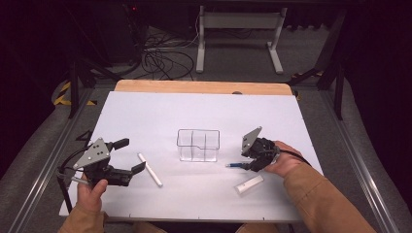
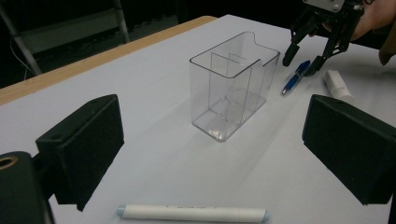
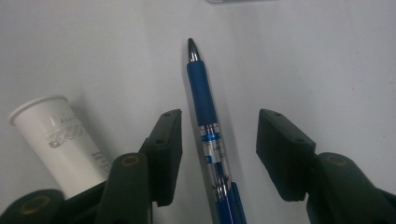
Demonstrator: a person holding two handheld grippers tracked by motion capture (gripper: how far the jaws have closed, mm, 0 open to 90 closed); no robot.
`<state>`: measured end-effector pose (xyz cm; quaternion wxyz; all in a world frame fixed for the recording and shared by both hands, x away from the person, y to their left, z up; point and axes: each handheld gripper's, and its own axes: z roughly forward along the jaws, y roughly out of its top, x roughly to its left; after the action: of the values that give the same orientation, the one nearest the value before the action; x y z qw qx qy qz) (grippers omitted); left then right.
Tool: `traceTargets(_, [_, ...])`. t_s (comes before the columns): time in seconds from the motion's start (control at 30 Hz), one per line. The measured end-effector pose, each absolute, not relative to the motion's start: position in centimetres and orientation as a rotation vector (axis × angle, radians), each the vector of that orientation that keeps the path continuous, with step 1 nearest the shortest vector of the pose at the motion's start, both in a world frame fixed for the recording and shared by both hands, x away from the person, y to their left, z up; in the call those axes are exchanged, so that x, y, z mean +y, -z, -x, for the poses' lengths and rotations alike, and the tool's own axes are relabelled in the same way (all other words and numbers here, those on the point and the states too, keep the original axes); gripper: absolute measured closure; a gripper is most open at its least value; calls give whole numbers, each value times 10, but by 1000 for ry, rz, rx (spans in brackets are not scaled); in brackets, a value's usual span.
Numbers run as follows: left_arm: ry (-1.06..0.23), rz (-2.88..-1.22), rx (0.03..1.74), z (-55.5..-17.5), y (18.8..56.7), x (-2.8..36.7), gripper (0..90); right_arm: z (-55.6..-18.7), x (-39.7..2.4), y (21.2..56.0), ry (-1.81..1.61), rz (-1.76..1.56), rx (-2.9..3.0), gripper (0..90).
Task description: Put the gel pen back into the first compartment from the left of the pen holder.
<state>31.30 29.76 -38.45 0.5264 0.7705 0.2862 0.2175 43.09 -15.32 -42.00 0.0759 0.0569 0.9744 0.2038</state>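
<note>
Both grippers spread wide, nothing pinched; blue pen bracketed by the right one.
High view: left gripper (image 1: pixel 130 156) is held low near one white marker (image 1: pixel 149 169); one clear divided organizer (image 1: pixel 198 144) is seen mid-table (image 1: pixel 145 111). Left gripper view: three compartments are counted. Right gripper view: right gripper (image 3: pixel 217 149) is angled down over one blue pen (image 3: pixel 210 135), untouched; one white tube (image 3: pixel 63 140) is seen beside.
</note>
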Motion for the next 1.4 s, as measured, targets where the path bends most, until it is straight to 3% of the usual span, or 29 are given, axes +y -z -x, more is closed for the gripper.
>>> traceTargets(0.5, [-521, -1847, 681, -313, 385, 298, 65, -430, -143, 427, -495, -100, 2945, 709])
traceTargets(0.97, [-519, -1846, 682, -313, 385, 298, 65, -430, -139, 430, -445, -54, 2954, 788])
traceTargets(1.4, [-509, -1840, 686, -312, 386, 300, 66, -428, -139, 428, -432, -8, 2920, 797])
